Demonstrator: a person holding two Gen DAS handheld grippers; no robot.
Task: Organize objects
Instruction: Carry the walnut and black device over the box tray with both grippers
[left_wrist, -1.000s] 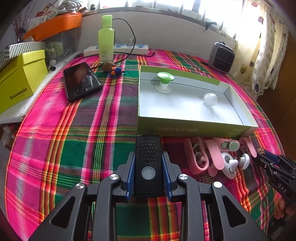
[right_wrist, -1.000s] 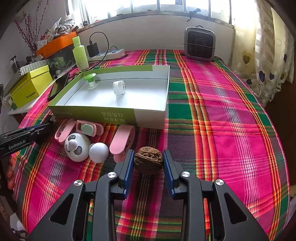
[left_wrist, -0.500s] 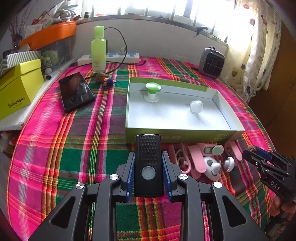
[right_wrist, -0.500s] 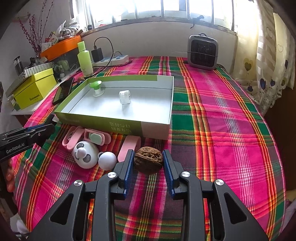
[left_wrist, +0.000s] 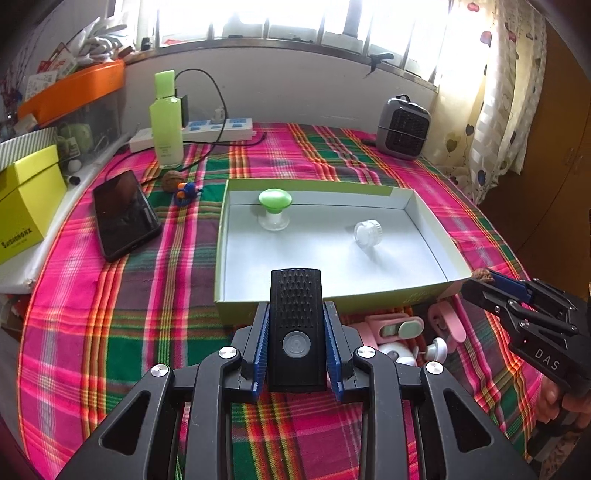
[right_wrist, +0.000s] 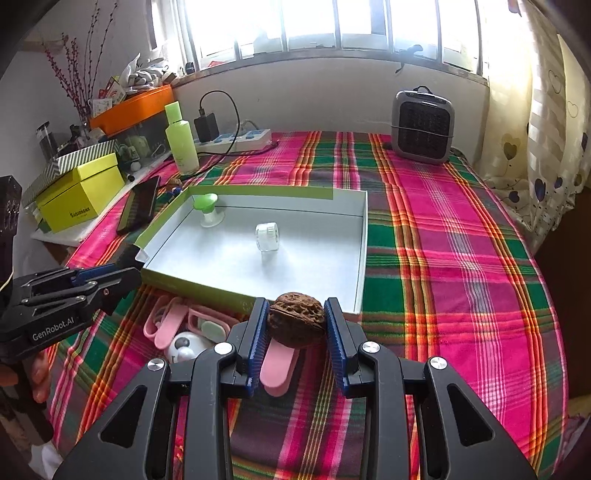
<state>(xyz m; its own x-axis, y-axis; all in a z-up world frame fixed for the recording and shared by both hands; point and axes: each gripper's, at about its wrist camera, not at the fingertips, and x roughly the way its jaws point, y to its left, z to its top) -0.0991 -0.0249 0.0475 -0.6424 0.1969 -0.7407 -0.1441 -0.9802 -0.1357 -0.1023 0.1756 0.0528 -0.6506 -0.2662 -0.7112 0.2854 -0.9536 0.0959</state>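
Both grippers loaded, both carrying toward the box (left_wrist: 424, 206) since that's where things get sorted. Left gripper (left_wrist: 296, 343) clenched on the black clip light (left_wrist: 295, 325), gripped by its flat sides so it sits upright between the pads, lens facing the camera. It hangs at the box's near wall, left of middle. Right gripper (right_wrist: 295, 332) clamped on the walnut (right_wrist: 296, 324), pinched across its width at the fingertips, just short of the box's near right corner. Height over the rim is hard to judge, probably clear. Green-capped stopper (left_wrist: 274, 210) and clear jar (left_wrist: 366, 232) already inside. Pink clips (right_wrist: 173, 325) wait on the cloth by the near wall.
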